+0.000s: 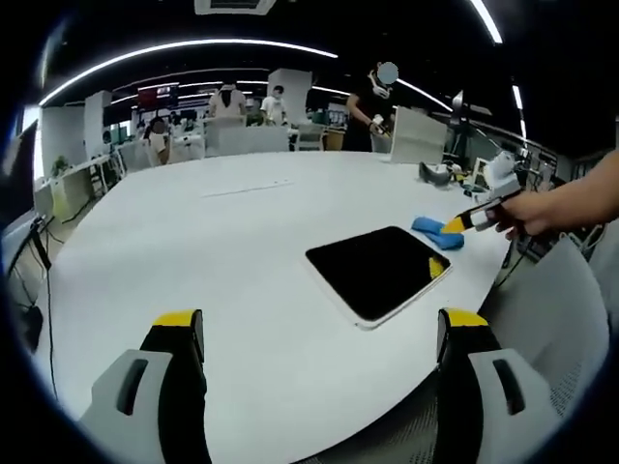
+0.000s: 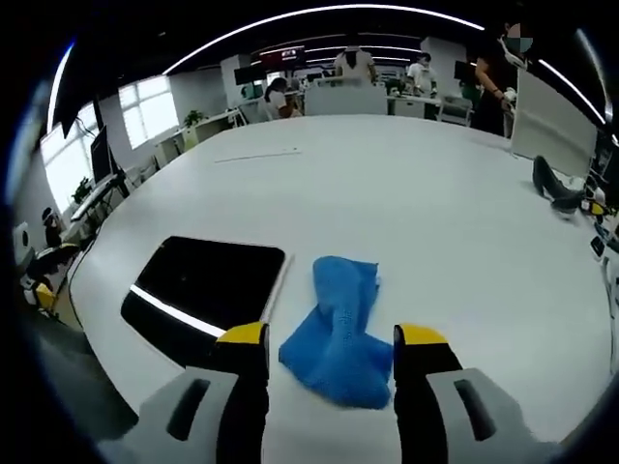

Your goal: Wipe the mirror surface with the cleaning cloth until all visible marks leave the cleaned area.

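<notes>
The mirror [image 1: 379,270], a dark rectangular panel with a pale rim, is lying flat on the white table [image 1: 222,251] close to its near edge. The blue cleaning cloth [image 2: 340,329] is lying crumpled on the table just beside the mirror's short side, apart from the glass as far as the right gripper view shows.

The left gripper [image 1: 321,333] is hanging over the table near its near edge, jaws standing wide apart with nothing between them, well short of the mirror. The right gripper [image 2: 331,346] is hovering at the cloth with its yellow-tipped jaws parted on either side of the near end of the fabric; whether the tips are touching it cannot be told.

Surroundings: a dark object [image 2: 555,186] is lying toward the table's far right edge, and a thin pale strip [image 1: 247,188] is lying near the middle of the table. Neither is standing between the grippers and the mirror. A white panel [image 1: 418,136] is standing at the far edge. Several people [image 1: 228,101] are standing or sitting beyond the table.

The left gripper view is showing the right gripper from the side, held in a person's hand [image 1: 530,211], its tip at the cloth beside the mirror's far corner. The right gripper view is showing the cloth's folds and a bright light streak reflecting in the mirror.
</notes>
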Demonstrator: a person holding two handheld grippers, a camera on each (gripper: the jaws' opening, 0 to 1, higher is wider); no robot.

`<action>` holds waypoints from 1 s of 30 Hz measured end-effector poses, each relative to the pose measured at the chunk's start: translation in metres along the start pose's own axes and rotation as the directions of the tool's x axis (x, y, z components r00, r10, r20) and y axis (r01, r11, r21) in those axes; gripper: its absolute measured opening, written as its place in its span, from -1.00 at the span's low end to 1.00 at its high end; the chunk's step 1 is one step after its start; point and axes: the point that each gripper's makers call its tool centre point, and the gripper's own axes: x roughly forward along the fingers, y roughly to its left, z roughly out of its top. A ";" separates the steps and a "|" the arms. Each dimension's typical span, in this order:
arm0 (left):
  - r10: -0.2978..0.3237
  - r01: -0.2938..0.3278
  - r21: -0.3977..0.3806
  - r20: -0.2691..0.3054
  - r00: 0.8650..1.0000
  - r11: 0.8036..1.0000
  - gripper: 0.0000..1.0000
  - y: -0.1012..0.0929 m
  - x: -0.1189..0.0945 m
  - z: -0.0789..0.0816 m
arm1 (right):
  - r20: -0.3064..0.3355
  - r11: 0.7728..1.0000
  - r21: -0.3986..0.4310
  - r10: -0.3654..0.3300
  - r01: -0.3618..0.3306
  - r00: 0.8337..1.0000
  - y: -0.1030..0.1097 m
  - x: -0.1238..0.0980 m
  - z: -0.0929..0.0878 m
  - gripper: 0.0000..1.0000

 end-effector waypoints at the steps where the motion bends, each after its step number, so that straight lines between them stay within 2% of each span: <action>1: 0.001 -0.001 -0.002 0.001 1.000 1.000 0.98 -0.001 0.000 0.000 | -0.002 1.000 -0.004 -0.010 0.010 1.000 0.000 0.002 0.000 -0.19; 3: 0.002 -0.002 0.010 -0.012 1.000 1.000 0.98 -0.002 0.001 -0.004 | -0.005 0.999 -0.030 -0.028 0.028 1.000 -0.001 0.007 0.001 -0.34; 5: -0.005 0.005 0.001 -0.008 1.000 1.000 0.98 -0.004 0.003 -0.004 | -0.007 0.998 -0.046 -0.033 0.032 0.999 0.000 0.012 0.002 -0.34; 6: -0.007 0.007 -0.009 -0.004 1.000 1.000 0.98 -0.005 0.004 -0.003 | -0.033 0.998 -0.046 -0.053 0.051 0.998 -0.002 0.014 -0.002 -0.35; 9: -0.003 0.003 -0.018 0.004 1.000 1.000 0.98 -0.007 0.006 0.003 | -0.026 0.997 0.025 -0.069 0.070 0.997 -0.005 0.021 0.000 -0.52; 11: 0.008 -0.008 -0.021 0.001 1.000 1.000 0.98 -0.009 0.008 0.004 | -0.031 0.995 0.039 -0.092 0.094 0.995 -0.008 0.023 0.000 -0.62; 12: 0.011 -0.011 0.008 0.003 1.000 1.000 0.98 -0.010 0.010 0.003 | -0.041 0.994 0.049 -0.096 0.098 0.995 -0.008 0.024 -0.002 -0.69; 14: 0.010 -0.006 0.079 -0.052 0.999 0.997 0.98 -0.010 0.010 -0.012 | -0.057 0.993 0.065 -0.099 0.103 0.993 -0.008 0.026 -0.004 -0.79; 16: 0.012 -0.009 0.063 -0.059 0.998 0.998 0.98 -0.008 0.010 -0.017 | -0.081 0.989 0.110 -0.090 0.099 0.993 -0.006 0.027 -0.007 -0.94; 18: 0.023 -0.023 0.021 -0.030 0.999 1.000 0.98 -0.003 0.008 -0.012 | -0.078 0.987 0.124 -0.096 0.105 0.992 -0.010 0.026 -0.006 -0.94; 23: 0.016 -0.015 0.036 -0.047 0.999 0.999 0.96 -0.006 0.009 -0.015 | -0.075 0.989 0.110 -0.088 0.096 0.993 -0.008 0.027 -0.007 -0.95; 26: 0.019 -0.017 0.037 -0.051 0.999 0.999 0.96 -0.005 0.009 -0.016 | -0.085 0.986 0.140 -0.075 0.087 0.994 -0.007 0.025 -0.006 -0.96; 27: 0.016 -0.015 0.033 -0.051 0.999 0.999 0.96 -0.005 0.010 -0.016 | -0.081 0.982 0.176 -0.059 0.073 0.995 -0.004 0.024 -0.004 -0.96; 30: 0.014 -0.012 0.035 -0.051 0.999 0.999 0.95 -0.006 0.009 -0.017 | -0.068 0.986 0.157 -0.049 0.059 0.996 0.002 0.020 0.008 -0.96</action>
